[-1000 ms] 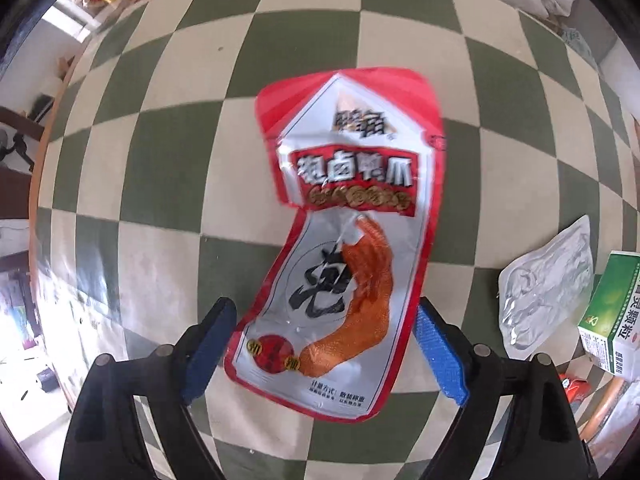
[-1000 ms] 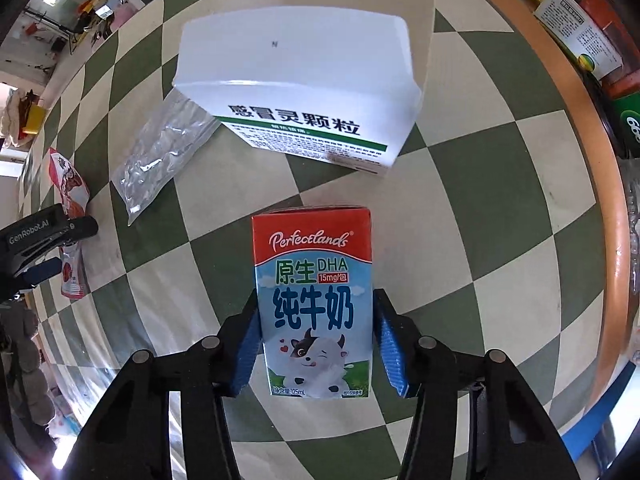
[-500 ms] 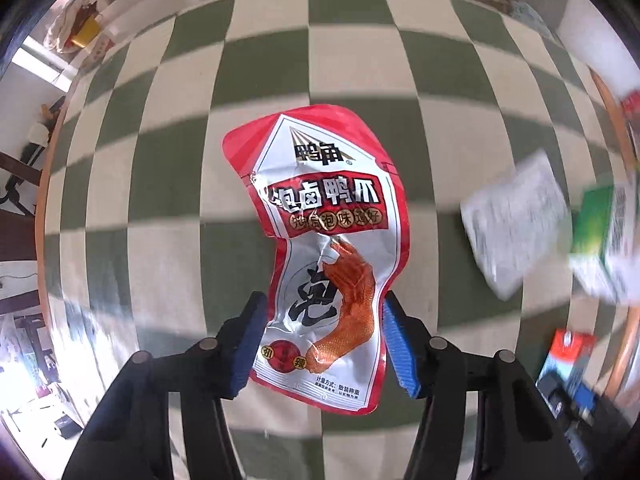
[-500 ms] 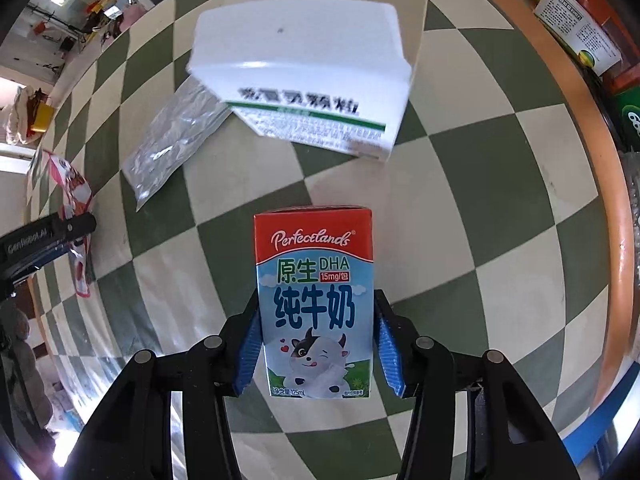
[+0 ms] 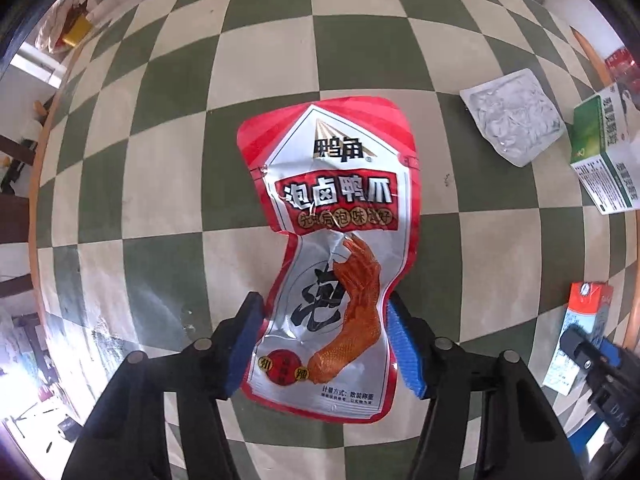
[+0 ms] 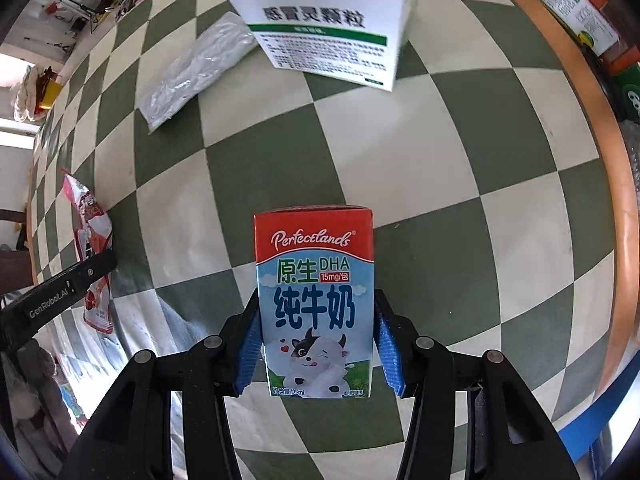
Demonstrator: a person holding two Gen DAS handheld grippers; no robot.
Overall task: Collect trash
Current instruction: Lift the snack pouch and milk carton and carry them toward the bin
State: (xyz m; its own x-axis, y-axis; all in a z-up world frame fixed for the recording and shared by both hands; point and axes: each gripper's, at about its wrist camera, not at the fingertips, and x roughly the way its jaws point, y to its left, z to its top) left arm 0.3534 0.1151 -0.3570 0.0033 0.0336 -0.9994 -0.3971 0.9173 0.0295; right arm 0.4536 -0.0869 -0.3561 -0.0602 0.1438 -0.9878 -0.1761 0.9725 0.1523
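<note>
My left tongs (image 5: 325, 342) are clamped on the lower part of a crinkled red-and-silver foil snack pouch printed with an orange duck foot (image 5: 334, 256), holding it above the green-and-cream checkered tablecloth (image 5: 168, 184). My right tongs (image 6: 316, 350) pinch a small red-and-blue milk carton with a cartoon cow (image 6: 315, 300) by both sides. Farther along the cloth sit a white-and-green medicine box (image 6: 326, 24) and a clear crumpled plastic wrapper (image 6: 196, 68) just beside it.

A red snack packet (image 5: 334, 256) is pinched at its lower end by the left gripper (image 5: 326, 346) above the checkered tablecloth (image 5: 168, 168).
</note>
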